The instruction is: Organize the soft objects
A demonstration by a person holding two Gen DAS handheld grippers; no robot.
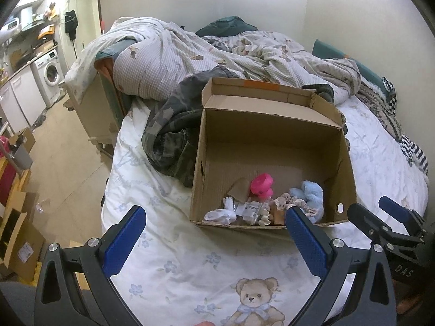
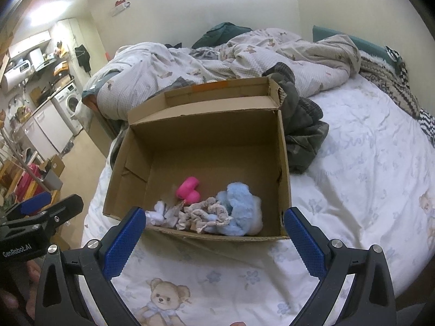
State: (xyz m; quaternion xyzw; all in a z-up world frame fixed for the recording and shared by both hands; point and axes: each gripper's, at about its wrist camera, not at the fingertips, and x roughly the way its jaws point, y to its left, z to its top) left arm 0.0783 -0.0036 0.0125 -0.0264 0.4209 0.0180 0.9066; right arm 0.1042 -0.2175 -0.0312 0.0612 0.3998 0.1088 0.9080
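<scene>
An open cardboard box [image 1: 272, 146] [image 2: 206, 141] stands on the bed. At its near end lie a pink toy [image 1: 261, 184] [image 2: 188, 190], a light blue plush [image 1: 310, 193] [image 2: 242, 206], beige scrunchies [image 1: 291, 203] [image 2: 206, 212] and white socks [image 1: 221, 213] [image 2: 159, 214]. My left gripper [image 1: 214, 220] is open and empty, held just in front of the box's near wall. My right gripper [image 2: 213, 225] is open and empty, also in front of the box. The right gripper shows at the right edge of the left wrist view [image 1: 380, 212].
A camouflage garment [image 1: 174, 130] [image 2: 301, 130] lies beside the box. A rumpled duvet [image 1: 190, 54] [image 2: 217, 57] fills the far half of the bed. The teddy-print sheet [image 1: 190, 271] [image 2: 353, 176] lies below me. Floor, boxes [image 1: 19, 231] and a washing machine [image 1: 50, 73] are on the left.
</scene>
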